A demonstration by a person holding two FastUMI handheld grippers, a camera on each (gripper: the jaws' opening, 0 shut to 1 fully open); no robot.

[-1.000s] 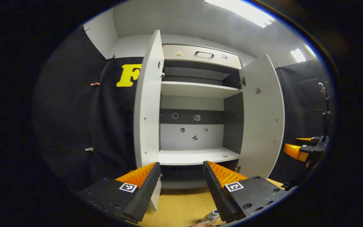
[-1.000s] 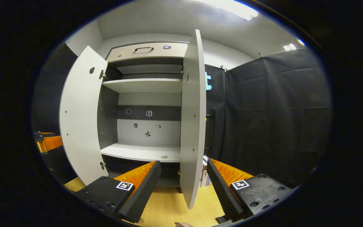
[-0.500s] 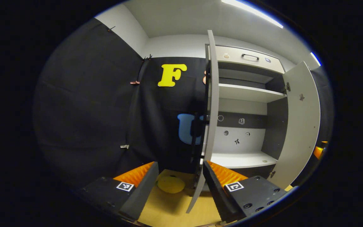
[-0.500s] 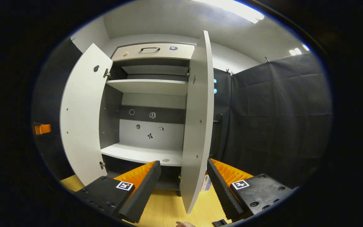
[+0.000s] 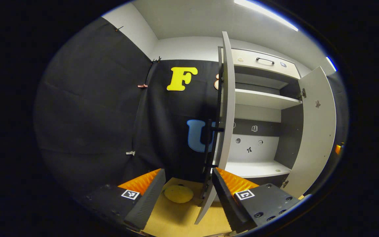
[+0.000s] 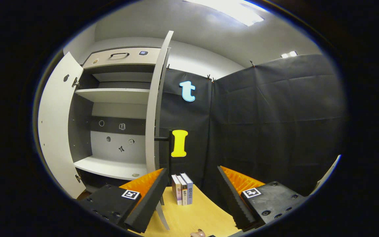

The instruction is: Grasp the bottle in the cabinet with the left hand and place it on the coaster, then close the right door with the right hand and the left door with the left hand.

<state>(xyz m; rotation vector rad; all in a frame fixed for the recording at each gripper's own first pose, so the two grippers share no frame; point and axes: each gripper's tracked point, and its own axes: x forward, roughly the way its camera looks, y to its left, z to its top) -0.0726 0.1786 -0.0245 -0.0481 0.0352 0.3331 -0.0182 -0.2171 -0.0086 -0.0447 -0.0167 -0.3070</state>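
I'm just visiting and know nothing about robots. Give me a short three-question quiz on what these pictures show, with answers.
1. True or false: both cabinet doors are open.
2. What stands on the table right of the right door? A) books B) a kettle C) a plant
3. Fill in: both grippers' fingers are spread ____.

Key:
1. True: the left door and the right door stand open.
2. A, the books.
3. Apart, holding nothing: left gripper, right gripper.

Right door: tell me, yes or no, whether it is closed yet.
No, the right door stands wide open, edge-on beside the cabinet's bare shelves.
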